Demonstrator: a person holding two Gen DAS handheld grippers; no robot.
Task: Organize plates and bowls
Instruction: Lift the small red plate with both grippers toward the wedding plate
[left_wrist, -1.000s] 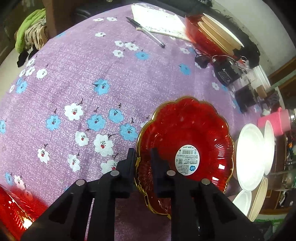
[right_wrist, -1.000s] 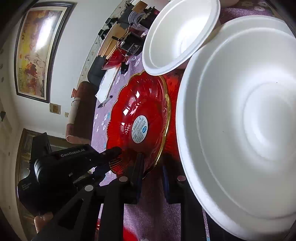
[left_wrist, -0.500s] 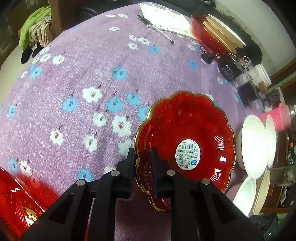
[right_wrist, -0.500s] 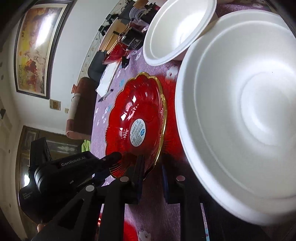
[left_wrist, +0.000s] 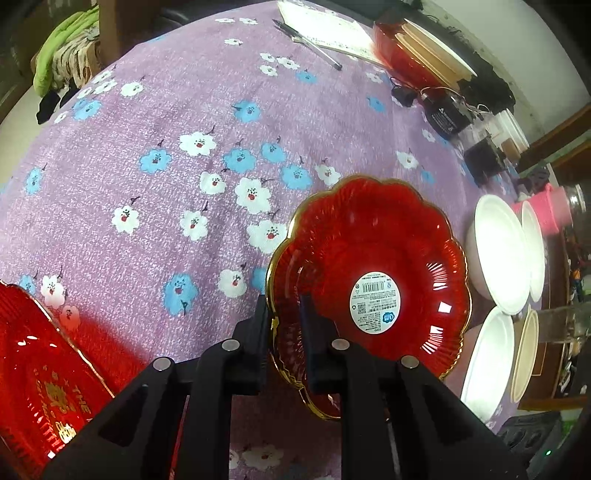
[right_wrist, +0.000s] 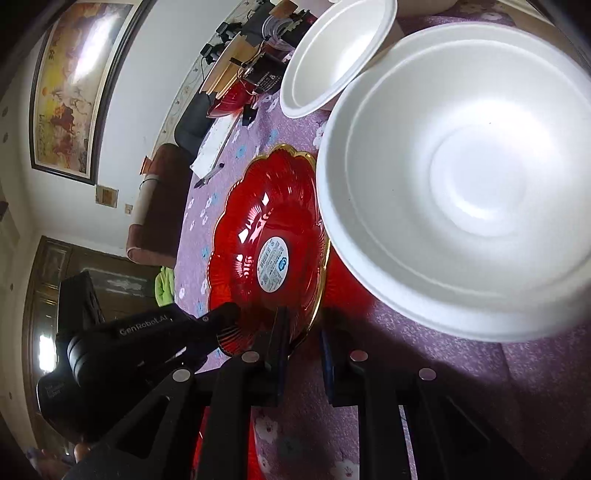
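A red scalloped plate with a gold rim and a white label is held tilted above the purple flowered tablecloth. My left gripper is shut on its left rim. In the right wrist view the same red plate has its gold edge pinched by my right gripper, and the left gripper grips the opposite edge. A large white foam bowl sits close on the right, a smaller white bowl behind it.
A red tray with gold lettering lies at the lower left. White bowls and cream ones stand at the right edge. At the back lie a stack of plates, a pen and black electronics.
The plate, held by both grippers, has travelled across the cloth toward the red tray, which now shows more at the lower left. The white bowls have slid away to the right.
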